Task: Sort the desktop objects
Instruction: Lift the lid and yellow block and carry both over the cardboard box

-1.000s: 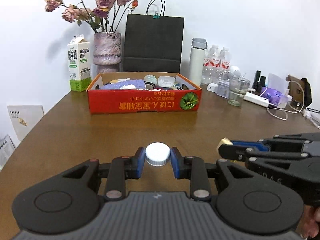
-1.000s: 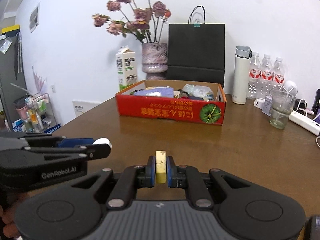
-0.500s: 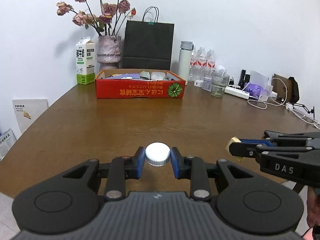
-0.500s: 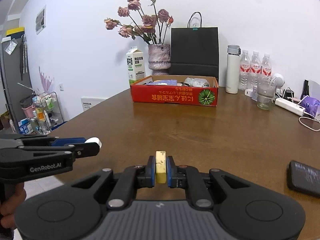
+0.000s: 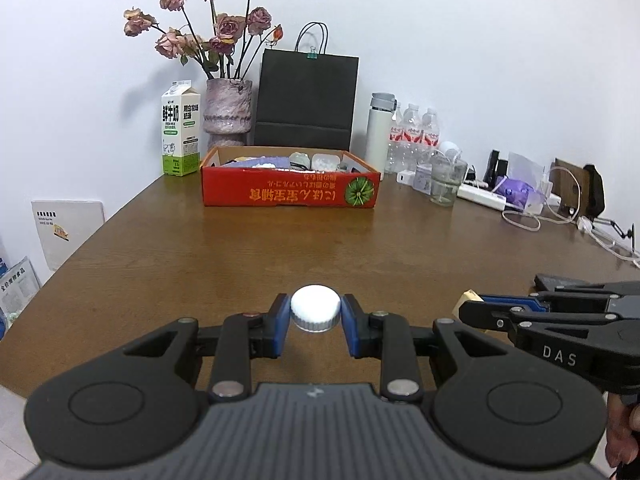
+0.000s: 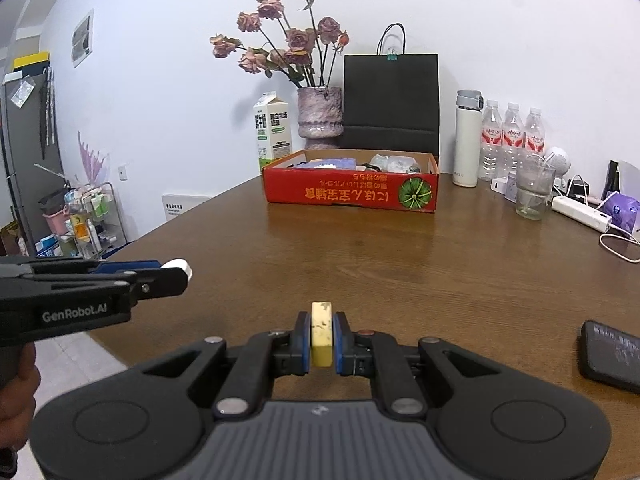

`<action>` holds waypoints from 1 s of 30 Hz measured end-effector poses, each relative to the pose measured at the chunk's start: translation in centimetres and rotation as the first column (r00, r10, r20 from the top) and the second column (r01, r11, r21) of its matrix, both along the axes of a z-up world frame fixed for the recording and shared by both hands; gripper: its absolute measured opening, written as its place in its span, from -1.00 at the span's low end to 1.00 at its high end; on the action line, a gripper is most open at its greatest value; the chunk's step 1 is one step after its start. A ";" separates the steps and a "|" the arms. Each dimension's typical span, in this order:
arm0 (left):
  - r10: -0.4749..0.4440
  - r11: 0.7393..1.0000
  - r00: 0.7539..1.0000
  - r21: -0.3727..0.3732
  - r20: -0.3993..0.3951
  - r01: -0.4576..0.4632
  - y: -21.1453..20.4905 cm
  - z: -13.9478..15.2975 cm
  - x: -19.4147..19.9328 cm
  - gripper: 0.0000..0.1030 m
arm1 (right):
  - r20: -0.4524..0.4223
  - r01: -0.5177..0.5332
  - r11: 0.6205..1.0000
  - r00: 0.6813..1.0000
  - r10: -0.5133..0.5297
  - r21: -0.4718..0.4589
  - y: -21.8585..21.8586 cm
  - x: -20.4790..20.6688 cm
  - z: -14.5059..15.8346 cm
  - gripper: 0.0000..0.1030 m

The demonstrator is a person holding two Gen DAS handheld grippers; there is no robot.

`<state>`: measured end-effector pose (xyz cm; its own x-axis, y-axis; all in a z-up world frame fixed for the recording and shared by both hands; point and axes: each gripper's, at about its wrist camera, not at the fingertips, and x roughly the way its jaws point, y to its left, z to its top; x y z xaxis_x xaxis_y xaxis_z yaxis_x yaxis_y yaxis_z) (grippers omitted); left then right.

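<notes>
The left gripper (image 5: pixel 315 314) is sitting at the lower centre of the left wrist view, its two blue pads closing on a white bottle cap (image 5: pixel 315 312) and holding it above the brown table (image 5: pixel 280 248). The pads are touching the cap's ribbed side on both sides. At the lower right of that view the right gripper (image 5: pixel 466 306) is reaching in from the edge, with a pale yellow tip showing at its end.

In the right wrist view the right gripper (image 6: pixel 321 338) is occupying the lower centre, its jaws narrowed to a slim gap and pinching a thin yellow eraser (image 6: pixel 321 336) that is standing on edge between the pads. The left gripper (image 6: pixel 176 270) is showing at the left edge of this frame, the white cap peeking out at its tip.

A red cardboard box (image 5: pixel 290 194) is resting on the table in the upper middle of both views, already holding several small items. Behind it a milk carton (image 5: pixel 181 128), a vase of dried roses (image 5: pixel 229 110) and a black paper bag (image 5: pixel 306 100) are standing against the wall. A dark phone (image 6: pixel 610 354) is lying at the right edge of the right wrist view.
</notes>
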<state>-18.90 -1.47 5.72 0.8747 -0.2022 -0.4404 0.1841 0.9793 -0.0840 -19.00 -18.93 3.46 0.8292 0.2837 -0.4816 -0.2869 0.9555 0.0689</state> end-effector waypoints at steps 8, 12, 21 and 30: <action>-0.046 0.998 0.997 -0.039 0.063 0.048 0.4 3.5 5.8 -0.45 | 0.071 -0.017 1.000 0.997 0.018 -0.004 -0.6 5.4 2.7 -0.80; -0.063 0.997 0.995 -0.045 0.081 0.066 0.3 5.0 9.8 -0.45 | 0.087 -0.010 1.000 0.996 0.011 -0.006 -1.0 9.3 3.8 -0.80; -0.115 0.993 0.991 -0.024 0.061 0.117 0.8 9.3 21.0 -0.45 | 0.190 -0.011 0.999 0.982 0.020 -0.048 -1.4 18.6 9.9 -0.80; -0.064 0.997 0.996 -0.043 -0.068 0.062 2.3 12.7 33.9 -0.45 | 0.166 0.010 0.997 0.986 0.003 -0.077 -0.8 31.5 14.9 -0.80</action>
<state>15.04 0.82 18.46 0.8272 -0.2749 -0.4900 0.2377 0.9615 -0.1382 12.52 -19.72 18.33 0.9003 0.2483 -0.3574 -0.2851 0.9570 -0.0532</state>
